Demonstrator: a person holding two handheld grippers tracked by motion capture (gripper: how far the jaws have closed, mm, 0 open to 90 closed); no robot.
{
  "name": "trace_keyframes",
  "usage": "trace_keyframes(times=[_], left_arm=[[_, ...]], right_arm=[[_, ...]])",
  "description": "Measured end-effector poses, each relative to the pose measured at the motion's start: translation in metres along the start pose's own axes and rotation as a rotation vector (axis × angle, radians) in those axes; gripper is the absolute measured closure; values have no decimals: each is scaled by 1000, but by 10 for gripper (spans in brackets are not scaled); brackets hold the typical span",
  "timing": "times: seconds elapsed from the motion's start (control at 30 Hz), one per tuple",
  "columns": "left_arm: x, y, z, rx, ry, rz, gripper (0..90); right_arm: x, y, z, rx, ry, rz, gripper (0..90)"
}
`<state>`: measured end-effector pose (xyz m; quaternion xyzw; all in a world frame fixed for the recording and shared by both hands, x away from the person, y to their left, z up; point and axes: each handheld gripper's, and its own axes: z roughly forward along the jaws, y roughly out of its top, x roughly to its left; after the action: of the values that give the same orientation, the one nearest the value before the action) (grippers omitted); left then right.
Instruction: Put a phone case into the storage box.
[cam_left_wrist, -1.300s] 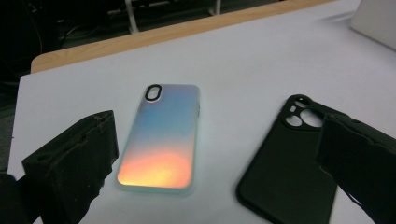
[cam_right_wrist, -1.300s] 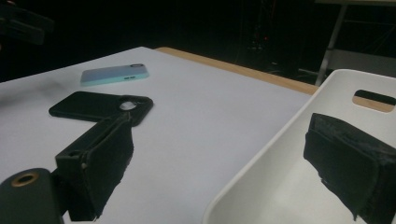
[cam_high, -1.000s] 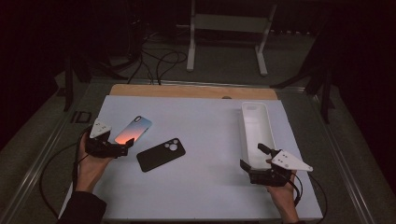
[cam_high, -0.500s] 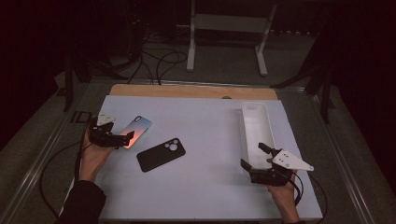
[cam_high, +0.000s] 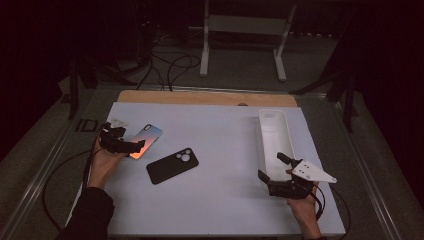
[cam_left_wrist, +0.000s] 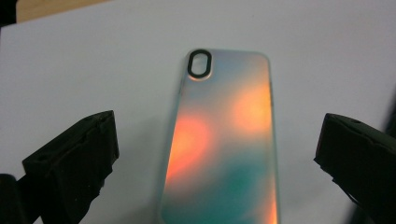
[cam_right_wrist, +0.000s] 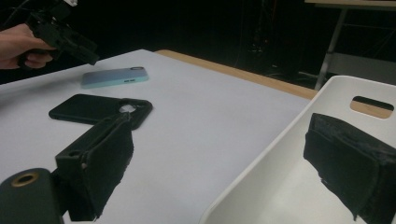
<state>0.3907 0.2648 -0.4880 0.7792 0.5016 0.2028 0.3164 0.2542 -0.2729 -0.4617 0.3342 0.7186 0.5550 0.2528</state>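
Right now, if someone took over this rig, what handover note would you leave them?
Left gripper: open, jaws either side of the iridescent phone case, which lies flat on the white mat; not gripped yet.
Right gripper: open, straddling the near wall of the white tray, one jaw inside.
Black phone case: flat on the mat, untouched.
Done: neither case is in the tray.
Left: likely close on the iridescent case, lift it; the tray looks like its destination.

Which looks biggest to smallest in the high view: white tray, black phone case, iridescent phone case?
1. white tray, clearly the largest.
2. black phone case and iridescent phone case: about alike. The left gripper covers the iridescent one's near end, so I won't rank them.
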Motion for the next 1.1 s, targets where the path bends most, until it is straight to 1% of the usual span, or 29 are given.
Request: trace_keyframes(times=[0.13,0.17,0.27,0.3,0.33,0.4,0.63,0.83,0.93,1.0,1.1], left_arm=[[3,0,7,37,-4,-4,0],[3,0,9,48,2,-2,0],[5,1,13,68,-3,-11,0],[5,1,13,68,-3,-11,0],[5,1,17,83,-10,-9,0],[4,1,20,96,-11,-1,0],[2,-2,32,155,-23,-8,0],[1,-5,38,183,-26,-11,0],[0,-6,41,198,-30,-3,1],[-2,-7,43,208,-23,9,5],[-2,-7,42,213,-22,6,13]], right_arm=[[0,0,0,0,1,0,85],[0,0,0,0,1,0,85],[0,0,0,1,0,-1,85],[0,0,0,1,0,-1,85],[0,0,0,0,1,-2,85],[-1,0,0,1,1,-1,85],[-1,0,0,0,1,1,85],[-1,0,0,0,0,2,85],[-1,0,0,-1,0,1,85],[-1,0,0,-1,1,2,85],[-2,0,-1,1,-1,4,85]])
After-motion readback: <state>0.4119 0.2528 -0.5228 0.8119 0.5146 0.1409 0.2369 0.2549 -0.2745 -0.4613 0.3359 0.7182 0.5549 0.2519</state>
